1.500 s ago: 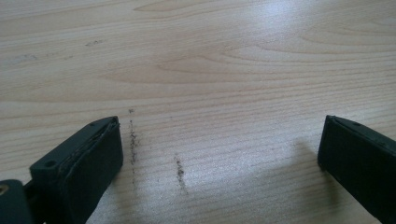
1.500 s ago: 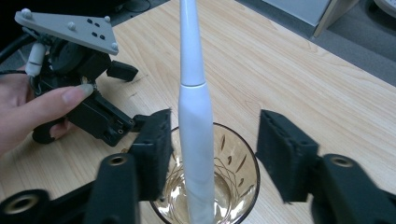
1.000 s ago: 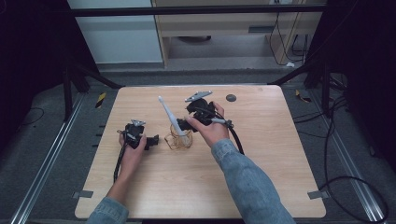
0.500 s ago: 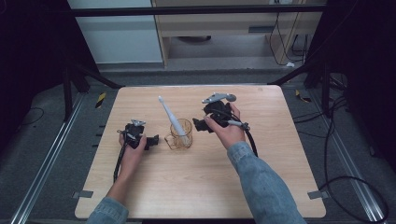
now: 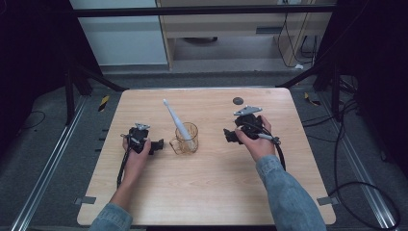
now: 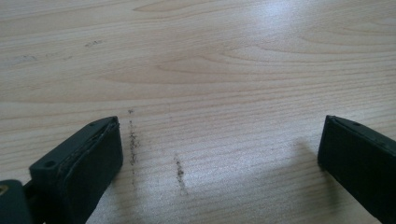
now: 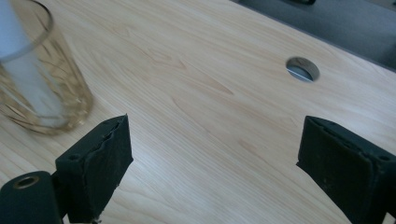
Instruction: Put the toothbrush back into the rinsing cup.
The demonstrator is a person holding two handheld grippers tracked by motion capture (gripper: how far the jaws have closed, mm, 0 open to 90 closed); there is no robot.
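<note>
An amber glass cup (image 5: 187, 139) with a handle stands mid-table. A white electric toothbrush (image 5: 175, 119) stands in it, leaning up and to the left. My left gripper (image 5: 158, 144) rests on the table just left of the cup, open, with bare wood between its jaws (image 6: 219, 140). My right gripper (image 5: 227, 136) is held to the right of the cup, apart from it and pointing left. It is open (image 7: 217, 140) with nothing between the jaws, which have just closed a little. In the right gripper view the cup (image 7: 44, 93) and toothbrush (image 7: 11, 37) sit at the far left.
A round cable hole (image 5: 237, 100) (image 7: 302, 69) lies in the wooden table (image 5: 207, 192) behind my right hand. Cables trail from both grippers toward the near edge. Dark floor and metal rails surround the table.
My right gripper has moved right and slightly down, away from the cup and toothbrush. The toothbrush stays leaning in the cup. The left hand has not moved.
</note>
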